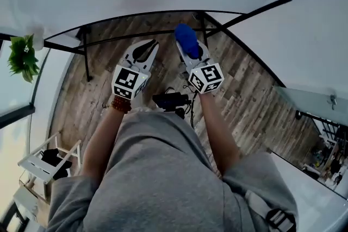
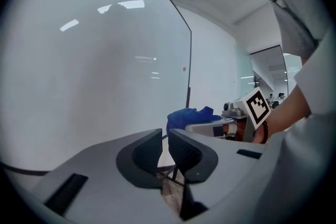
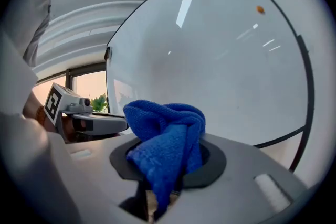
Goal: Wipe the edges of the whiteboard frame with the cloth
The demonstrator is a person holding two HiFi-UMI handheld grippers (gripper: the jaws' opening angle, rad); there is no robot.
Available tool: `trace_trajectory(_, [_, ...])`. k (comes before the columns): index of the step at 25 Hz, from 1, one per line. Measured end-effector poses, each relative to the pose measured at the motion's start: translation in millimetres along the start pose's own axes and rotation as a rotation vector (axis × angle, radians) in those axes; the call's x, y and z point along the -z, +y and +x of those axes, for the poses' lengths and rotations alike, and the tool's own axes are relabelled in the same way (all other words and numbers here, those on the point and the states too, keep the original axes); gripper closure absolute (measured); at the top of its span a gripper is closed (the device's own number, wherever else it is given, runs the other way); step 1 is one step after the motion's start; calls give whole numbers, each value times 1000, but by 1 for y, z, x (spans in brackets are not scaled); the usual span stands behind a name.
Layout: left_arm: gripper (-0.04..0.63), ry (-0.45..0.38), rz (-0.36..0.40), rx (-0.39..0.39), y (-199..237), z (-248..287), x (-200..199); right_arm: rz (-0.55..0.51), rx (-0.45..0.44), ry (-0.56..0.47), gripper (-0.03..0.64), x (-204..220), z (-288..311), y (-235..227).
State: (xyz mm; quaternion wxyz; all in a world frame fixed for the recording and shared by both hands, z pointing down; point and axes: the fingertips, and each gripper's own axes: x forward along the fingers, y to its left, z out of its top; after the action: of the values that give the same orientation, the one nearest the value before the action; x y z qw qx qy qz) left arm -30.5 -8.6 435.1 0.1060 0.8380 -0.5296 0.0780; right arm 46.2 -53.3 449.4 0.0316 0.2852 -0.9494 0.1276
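Blue cloth (image 3: 166, 126) bunched in the clenched right gripper (image 3: 173, 164) (left gripper (image 2: 166, 136) closed, empty), near the whiteboard frame (image 1: 136, 14).

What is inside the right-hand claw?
A bunched blue cloth, clamped in the right gripper. It spills over the jaws and covers their inner faces, so those cannot be seen.

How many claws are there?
2. The left claw is at the head view's left, with nothing in it. The right claw is just beside it, squeezing the blue cloth.
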Motion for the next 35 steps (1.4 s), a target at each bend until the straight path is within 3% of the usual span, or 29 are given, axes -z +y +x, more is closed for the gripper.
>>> trace_trajectory(6, [554,-154,131,86,-86,47,-91,-74,150,-128,483,-79,-93,-47])
trace_trajectory(10, [554,-280,182,148,-151,73,-146,-164,231,-210,483,-131,-153,-64])
trace_trajectory(13, [554,-323,202,175,-193,86,-169,-262,296,-238,483,-163,-191,-71])
trace_trajectory(16, [554,-334,218,163,-218,92,-174,-322,365,-271,483,-180,-224,-76])
trace_trajectory(25, [554,-330,197,95,-258,116,-162,-246,506,-311,482,-167,-300,-111])
trace_trajectory(35, [554,-286,200,127,-293,134,-136,-237,573,-293,479,-143,-333,-123])
